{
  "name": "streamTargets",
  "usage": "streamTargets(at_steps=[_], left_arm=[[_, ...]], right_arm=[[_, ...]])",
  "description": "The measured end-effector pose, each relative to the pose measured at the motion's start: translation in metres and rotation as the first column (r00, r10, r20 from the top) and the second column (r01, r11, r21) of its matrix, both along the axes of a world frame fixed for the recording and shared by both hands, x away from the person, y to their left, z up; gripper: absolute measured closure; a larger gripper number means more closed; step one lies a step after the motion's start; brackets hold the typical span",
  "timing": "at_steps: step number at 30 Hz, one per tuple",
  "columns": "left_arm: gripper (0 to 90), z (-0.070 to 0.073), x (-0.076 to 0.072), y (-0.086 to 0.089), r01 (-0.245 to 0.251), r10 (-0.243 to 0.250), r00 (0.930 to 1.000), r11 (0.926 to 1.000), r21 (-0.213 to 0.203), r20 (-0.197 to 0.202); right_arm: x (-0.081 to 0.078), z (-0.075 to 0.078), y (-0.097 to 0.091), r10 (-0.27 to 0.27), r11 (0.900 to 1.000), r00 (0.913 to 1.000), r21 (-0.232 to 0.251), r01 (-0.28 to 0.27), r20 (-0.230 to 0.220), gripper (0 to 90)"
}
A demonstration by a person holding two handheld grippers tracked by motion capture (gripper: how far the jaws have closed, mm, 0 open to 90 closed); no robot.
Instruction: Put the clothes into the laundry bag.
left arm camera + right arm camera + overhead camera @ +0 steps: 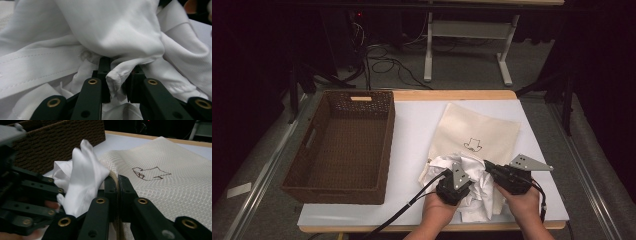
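Seen from the high view, a white shirt [467, 187] is bunched at the near edge of the table [412, 130], half stuffed into the mouth of a cream mesh bag [477, 132] that's laid flat with its closed end pointing away. The left gripper [460, 181] is buried in the shirt and the right gripper [490, 169] is parked at the bag's opening, so it looks like one side is kept for feeding cloth and the other for holding the mouth steady. A wicker basket [343, 145] is left empty well off to the left, probably meant for later, though that's a guess. In the left gripper view, the jaws are pinched nearly together on a small fold of the shirt [117, 75], with the rest of the cloth draped over and around them; a small bite like that is likely taken so the fabric can be pushed in without the whole bundle being dragged along. In the right gripper view, the jaws are fully clamped on the bag's rim [115, 195], a thin strip of hem squeezed between them, and the mesh [170, 187] is stretched away to the right with a little printed outline on it. The shirt [83, 180] is poking up just left of that rim, with the left gripper's linkage [30, 195] right beside it, so the edge seems to be held taut to keep the mouth from collapsing.
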State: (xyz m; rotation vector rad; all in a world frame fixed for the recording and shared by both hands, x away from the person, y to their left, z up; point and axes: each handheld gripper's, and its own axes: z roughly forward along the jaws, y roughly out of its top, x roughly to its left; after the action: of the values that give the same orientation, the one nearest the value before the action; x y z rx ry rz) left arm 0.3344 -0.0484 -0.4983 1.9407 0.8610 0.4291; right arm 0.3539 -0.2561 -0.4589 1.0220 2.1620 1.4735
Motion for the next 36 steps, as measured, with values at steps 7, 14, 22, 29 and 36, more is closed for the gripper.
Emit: streamTargets(at_steps=[7, 14, 22, 29, 36], left_arm=[[66.4, -0.001, 0.003, 0.0, 0.011, -0.012, 0.9995, 0.9995, -0.029, -0.028], [40.2, 0.008, -0.02, 0.02, 0.034, -0.029, 0.998, 0.9944, -0.1, 0.057], [35.1, 0.024, -0.03, 0.059, -0.004, 0.019, 0.9915, 0.9936, -0.113, 0.129], [20.3, 0.024, 0.0, 0.077, -0.102, 0.11, 0.992, 0.9862, -0.13, 0.061], [49.5, 0.007, 0.018, 0.065, -0.051, 0.043, 0.9975, 0.9873, -0.15, -0.056]], right_arm=[[-0.003, 0.003, -0.001, 0.008, 0.9999, 0.9998, 0.009, -0.008, 0.018, 88.1], [-0.002, 0.001, -0.002, 0.004, 1.0, 0.9999, 0.006, -0.004, 0.014, 88.0], [-0.003, 0.001, -0.002, 0.003, 1.0, 0.9998, 0.004, -0.003, 0.019, 88.0], [-0.002, 0.001, -0.002, 0.001, 1.0, 0.9999, 0.005, -0.001, 0.016, 88.0], [-0.002, 0.0, -0.001, 0.001, 1.0, 0.9999, 0.0, -0.001, 0.014, 88.0]])
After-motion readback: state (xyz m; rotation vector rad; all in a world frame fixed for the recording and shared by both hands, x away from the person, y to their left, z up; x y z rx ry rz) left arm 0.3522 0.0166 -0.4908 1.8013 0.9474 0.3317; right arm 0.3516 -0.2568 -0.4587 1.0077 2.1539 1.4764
